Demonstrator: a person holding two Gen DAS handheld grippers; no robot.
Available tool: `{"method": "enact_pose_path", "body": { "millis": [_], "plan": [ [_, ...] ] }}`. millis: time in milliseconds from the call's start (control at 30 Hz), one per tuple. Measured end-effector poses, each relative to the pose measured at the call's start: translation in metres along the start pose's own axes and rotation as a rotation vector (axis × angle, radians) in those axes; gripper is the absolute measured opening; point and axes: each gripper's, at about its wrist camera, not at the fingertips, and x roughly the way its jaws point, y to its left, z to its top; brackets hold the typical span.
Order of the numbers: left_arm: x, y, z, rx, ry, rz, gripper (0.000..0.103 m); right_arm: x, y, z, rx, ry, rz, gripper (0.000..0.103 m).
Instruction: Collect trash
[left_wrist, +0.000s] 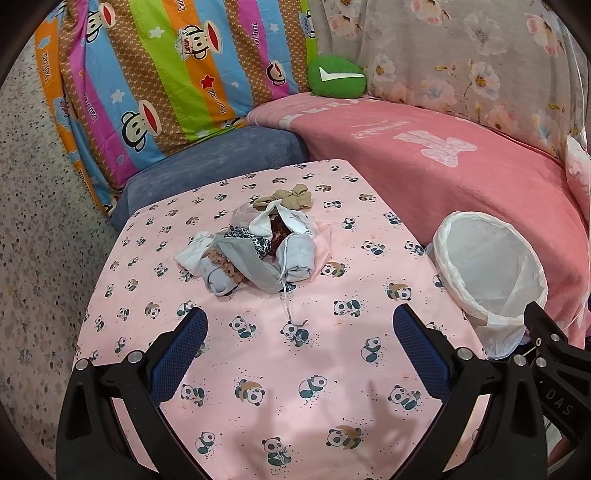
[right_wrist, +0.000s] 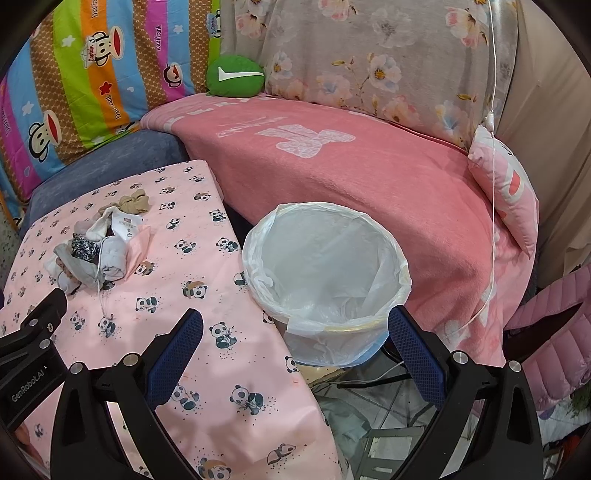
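Start of collecting — both the left gripper (left_wrist: 300, 323) and the right gripper (right_wrist: 295, 325) are hanging spread wide, empty. Scrap pile (left_wrist: 255, 245) is sitting mid-table; the lined bin (right_wrist: 325, 273) is waiting beside the table edge. Next, reaching in, pinching one piece.

A pink blanket (right_wrist: 369, 192) covers the sofa; behind it hang a floral sheet (right_wrist: 369, 55) and striped cartoon sheet (left_wrist: 166, 74). Left lies speckled floor (left_wrist: 37, 240).

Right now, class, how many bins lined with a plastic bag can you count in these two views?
1. The lined bin stands off the right edge of the panda-print cloth, against the pink blanket; the left wrist view shows the same bin. Others may sit outside view.
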Motion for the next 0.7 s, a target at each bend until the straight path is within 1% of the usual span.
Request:
{"method": "enact_pose_path", "body": {
  "millis": [233,700],
  "plan": [
    [-0.0003,-0.0006,0.0001,0.002,-0.004,0.004,0.096,0.0001,-0.0001,-0.0001,0.001,-0.001,-0.001,0.098],
    [0.0003,-0.0024,0.0075,0.003,-0.017,-0.01,0.096,-0.002,-0.0044,0.0028,0.012,-0.005,0.001,0.098]
  ]
}}
